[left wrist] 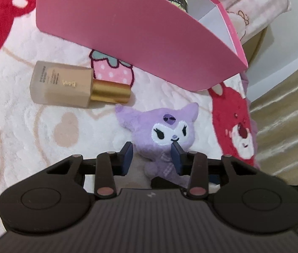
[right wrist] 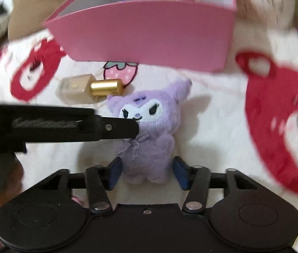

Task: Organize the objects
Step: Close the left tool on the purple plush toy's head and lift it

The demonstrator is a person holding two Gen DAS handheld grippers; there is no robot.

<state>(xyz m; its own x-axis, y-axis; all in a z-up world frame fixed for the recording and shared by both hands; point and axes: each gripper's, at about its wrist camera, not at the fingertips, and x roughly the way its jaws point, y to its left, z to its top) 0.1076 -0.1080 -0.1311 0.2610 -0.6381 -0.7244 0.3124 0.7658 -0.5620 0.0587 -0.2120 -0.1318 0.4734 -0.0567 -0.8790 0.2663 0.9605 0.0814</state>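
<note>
Small purple plush doll (right wrist: pixel 149 130) lying face-up on fleece blanket (left wrist: pixel 22 126) just before open pink cardboard box (left wrist: pixel 127 31), straddled by part-open, unpressing right gripper (right wrist: pixel 147 172) and left gripper (left wrist: pixel 153 156) jaws, presumably for boxing.
</note>
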